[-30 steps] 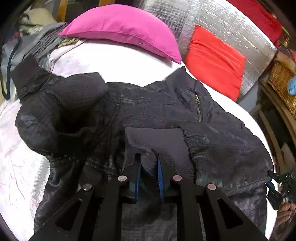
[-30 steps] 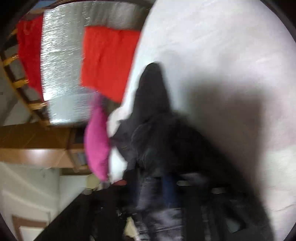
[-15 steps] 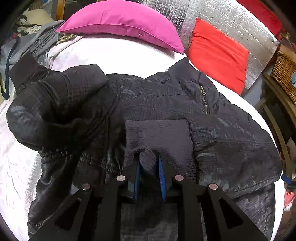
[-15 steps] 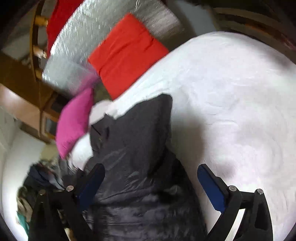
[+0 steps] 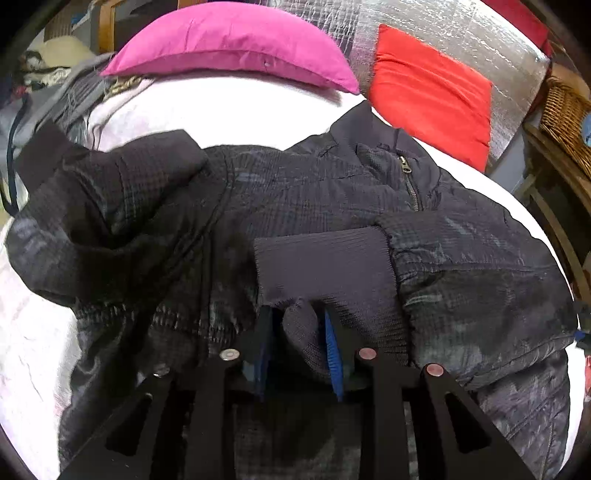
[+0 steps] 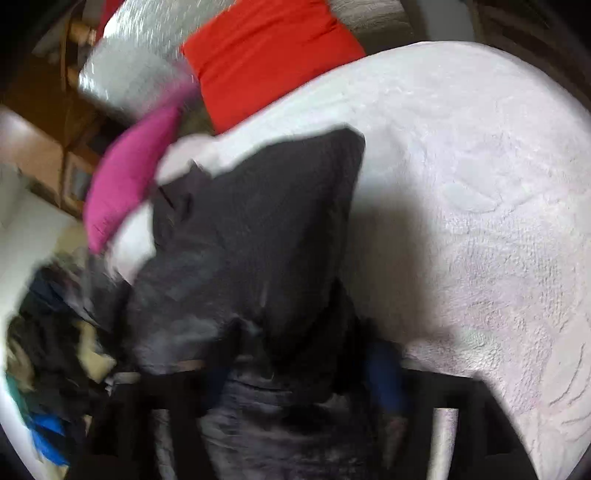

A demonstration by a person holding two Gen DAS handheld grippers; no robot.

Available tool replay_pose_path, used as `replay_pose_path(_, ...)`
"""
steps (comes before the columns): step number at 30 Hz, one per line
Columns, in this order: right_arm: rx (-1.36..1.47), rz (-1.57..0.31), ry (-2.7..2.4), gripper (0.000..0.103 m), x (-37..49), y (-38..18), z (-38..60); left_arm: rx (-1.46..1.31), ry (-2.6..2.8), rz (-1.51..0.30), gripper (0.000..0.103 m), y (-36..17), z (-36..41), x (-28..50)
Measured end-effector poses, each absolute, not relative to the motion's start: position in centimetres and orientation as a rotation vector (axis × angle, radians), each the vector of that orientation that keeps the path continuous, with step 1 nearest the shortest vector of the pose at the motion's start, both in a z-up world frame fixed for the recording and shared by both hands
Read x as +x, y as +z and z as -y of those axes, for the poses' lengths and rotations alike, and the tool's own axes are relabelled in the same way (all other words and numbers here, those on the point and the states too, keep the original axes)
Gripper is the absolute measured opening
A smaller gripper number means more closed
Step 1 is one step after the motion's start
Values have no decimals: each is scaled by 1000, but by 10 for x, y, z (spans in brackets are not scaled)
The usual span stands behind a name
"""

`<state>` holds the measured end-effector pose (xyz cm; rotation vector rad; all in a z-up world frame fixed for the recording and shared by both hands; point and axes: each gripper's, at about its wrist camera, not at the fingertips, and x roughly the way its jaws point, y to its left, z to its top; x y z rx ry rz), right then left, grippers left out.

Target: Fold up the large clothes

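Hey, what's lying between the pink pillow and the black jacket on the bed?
Nothing: in the left wrist view only bare white bedspread lies between the pink pillow and the black jacket.

Ahead of my left tool [image 5: 299, 347], whose fingers were black with blue pads, the jacket [image 5: 314, 206] was black with a faint grid check and a dull sheen. Its ribbed cuff [image 5: 325, 266], just beyond the pads, was plain matte black. The bedspread [image 5: 33, 332] under it was white with a pale pink tinge. Beyond the jacket I saw a magenta pillow [image 5: 229, 44], a red cushion [image 5: 432, 88] and crinkled silver foil [image 5: 406, 18]. A tan wicker basket [image 5: 565, 107] stood far right.
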<state>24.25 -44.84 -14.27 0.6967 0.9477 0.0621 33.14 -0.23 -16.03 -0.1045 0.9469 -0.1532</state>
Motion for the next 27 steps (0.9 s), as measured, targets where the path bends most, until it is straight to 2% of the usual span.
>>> replay_pose_path(2, 698, -920, 57, 79, 247, -136, 454, -133, -161, -919, 33, -150, -3, 328)
replay_pose_path(3, 707, -920, 41, 79, 253, -136, 458, -141, -160, -904, 38, -144, -6, 326)
replay_pose_path(5, 745, -929, 29, 79, 264, -143, 464, -158, -152, -860, 55, -131, -12, 319)
replay_pose_path(6, 760, -940, 45, 78, 270, -149, 465, -165, -147, -834, 69, -125, -15, 315)
replay_pose_path(7, 720, -955, 51, 63, 277, -152, 460, -165, -143, -809, 77, -122, -16, 312)
replay_pose_path(8, 663, -977, 38, 24, 281, -154, 454, -158, -142, -795, 77, -120, -15, 312)
replay_pose_path(10, 579, -1015, -23, 26, 284, -155, 444, -107, -151, -827, 77, -128, -4, 318)
replay_pose_path(12, 525, -989, -65, 28, 279, -147, 438, -67, -130, -948, 77, -154, 4, 335)
replay_pose_path(13, 504, -981, -80, 35, 277, -143, 434, -67, -114, -991, 77, -163, 5, 341)
replay_pose_path(14, 471, -973, -99, 58, 273, -134, 428, -80, -105, -1013, 77, -171, 3, 344)
replay_pose_path(15, 444, -956, -125, 74, 266, -125, 424, -94, -108, -995, 77, -169, 0, 342)
replay_pose_path(16, 422, -918, -148, 82, 257, -113, 420, -92, -101, -984, 77, -165, -1, 340)
replay_pose_path(22, 447, -795, 3, 82, 251, -70, 381, -95, -99, -916, 77, -132, -12, 320)
replay_pose_path(24, 462, -796, 53, 82, 250, -75, 372, -98, -94, -904, 77, -124, -17, 312)
replay_pose_path(27, 463, -907, 36, 82, 260, -110, 367, -123, -97, -891, 78, -112, -27, 298)
